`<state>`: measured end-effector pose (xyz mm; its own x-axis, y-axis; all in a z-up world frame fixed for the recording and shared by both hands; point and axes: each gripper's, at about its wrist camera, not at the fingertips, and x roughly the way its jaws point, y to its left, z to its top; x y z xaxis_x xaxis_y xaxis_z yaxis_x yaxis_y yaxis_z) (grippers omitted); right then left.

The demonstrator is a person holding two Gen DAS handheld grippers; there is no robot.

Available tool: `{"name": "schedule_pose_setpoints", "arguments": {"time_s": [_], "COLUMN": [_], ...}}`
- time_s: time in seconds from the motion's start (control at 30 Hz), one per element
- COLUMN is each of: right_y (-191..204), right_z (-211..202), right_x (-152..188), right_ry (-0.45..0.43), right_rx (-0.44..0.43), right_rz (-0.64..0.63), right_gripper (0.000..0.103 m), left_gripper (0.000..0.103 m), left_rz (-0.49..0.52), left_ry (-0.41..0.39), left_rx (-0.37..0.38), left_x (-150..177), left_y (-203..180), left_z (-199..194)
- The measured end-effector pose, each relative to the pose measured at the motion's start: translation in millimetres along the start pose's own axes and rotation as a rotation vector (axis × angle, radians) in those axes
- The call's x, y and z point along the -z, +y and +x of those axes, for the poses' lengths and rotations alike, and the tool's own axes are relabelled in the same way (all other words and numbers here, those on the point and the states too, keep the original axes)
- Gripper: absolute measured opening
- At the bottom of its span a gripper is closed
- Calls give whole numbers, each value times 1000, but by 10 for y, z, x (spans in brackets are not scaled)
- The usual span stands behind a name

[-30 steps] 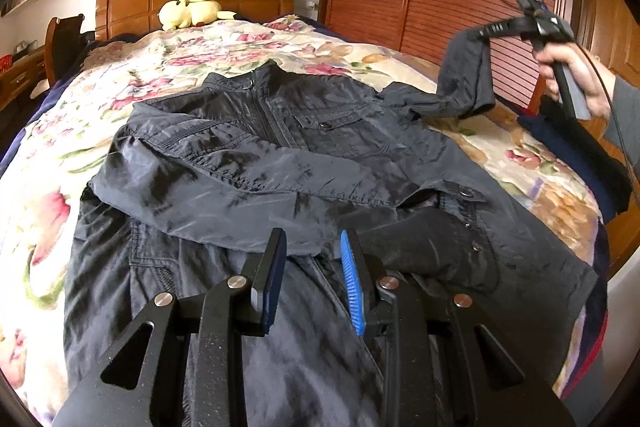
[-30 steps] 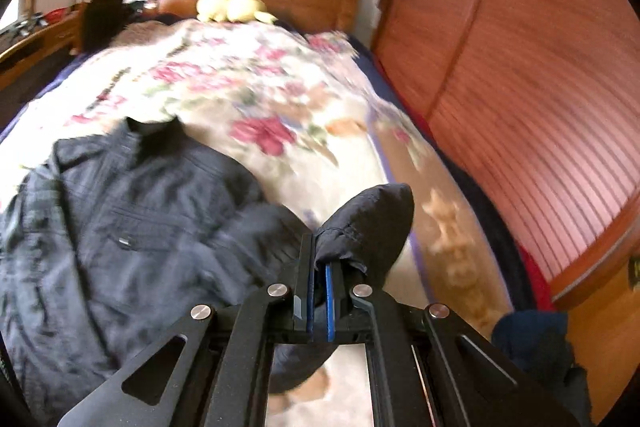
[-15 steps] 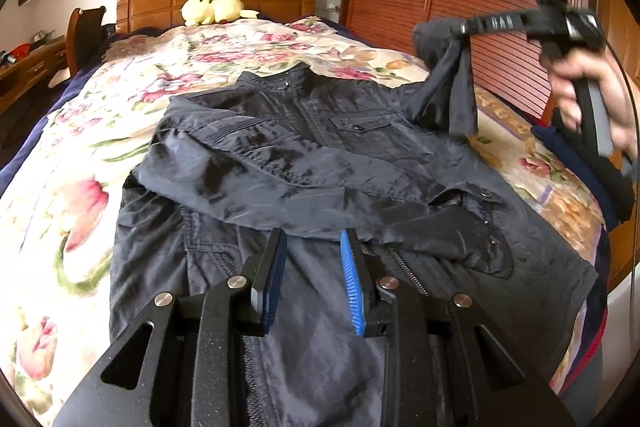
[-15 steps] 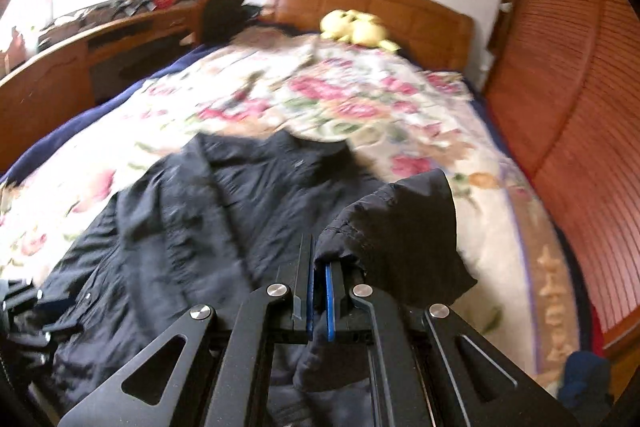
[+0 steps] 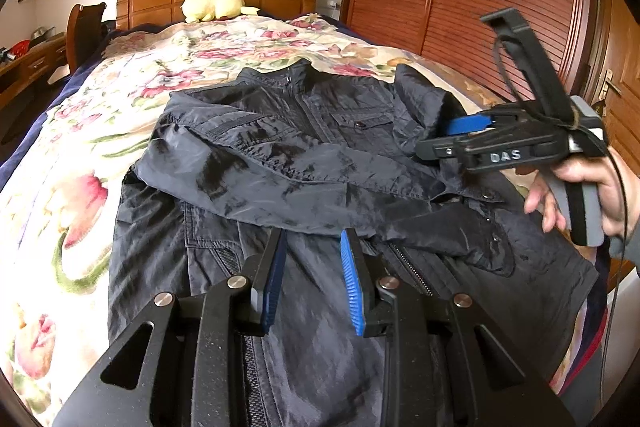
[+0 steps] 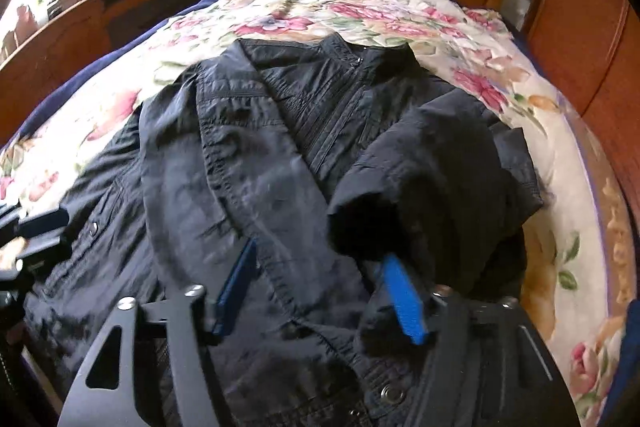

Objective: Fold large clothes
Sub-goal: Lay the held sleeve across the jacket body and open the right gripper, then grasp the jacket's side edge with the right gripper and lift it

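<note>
Left gripper (image 5: 312,279): near edge, jaws part open, nothing between, above jacket hem.
Right gripper (image 6: 320,291): jaws just opened wide; sleeve cuff (image 6: 372,227) draped at right pad, not pinched.
Jacket (image 5: 304,163): flat on bed (image 5: 80,131), long axis running hem near to collar far, toward headboard; one sleeve folded across front.
Left view only: hand (image 5: 584,183) on right gripper's handle.
Right view only: desk (image 6: 100,7) along window side.
Far: plush toy (image 5: 212,5) at headboard.
</note>
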<state>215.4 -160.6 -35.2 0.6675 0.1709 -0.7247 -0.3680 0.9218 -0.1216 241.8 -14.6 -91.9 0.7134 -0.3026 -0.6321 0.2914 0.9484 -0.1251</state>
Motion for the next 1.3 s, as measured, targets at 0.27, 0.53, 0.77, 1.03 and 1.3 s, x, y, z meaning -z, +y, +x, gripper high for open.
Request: {"name": "schedule_pose_setpoints", "arguments": {"time_s": [0.27, 0.53, 0.77, 1.03, 1.3], "right_y": [-146, -489, -814, -1080, -983], "right_z": [-265, 118, 500, 965, 1289], "right_x": [195, 403, 372, 283, 230], "right_ry": [-64, -1, 15, 21, 52], "right_rx": [12, 85, 97, 15, 0], "right_rz": [40, 104, 199, 327, 271], "right_gripper": [76, 79, 79, 79, 75], "left_gripper": [29, 29, 29, 29, 29], "left_rz": [6, 11, 11, 10, 12], "left_ry": [2, 6, 12, 18, 23], "left_rx": [7, 5, 5, 7, 6], "left_x": [-4, 3, 13, 22, 37], "left_y": [-27, -37, -36, -31, -27], "left_z": [-1, 4, 24, 44, 58]}}
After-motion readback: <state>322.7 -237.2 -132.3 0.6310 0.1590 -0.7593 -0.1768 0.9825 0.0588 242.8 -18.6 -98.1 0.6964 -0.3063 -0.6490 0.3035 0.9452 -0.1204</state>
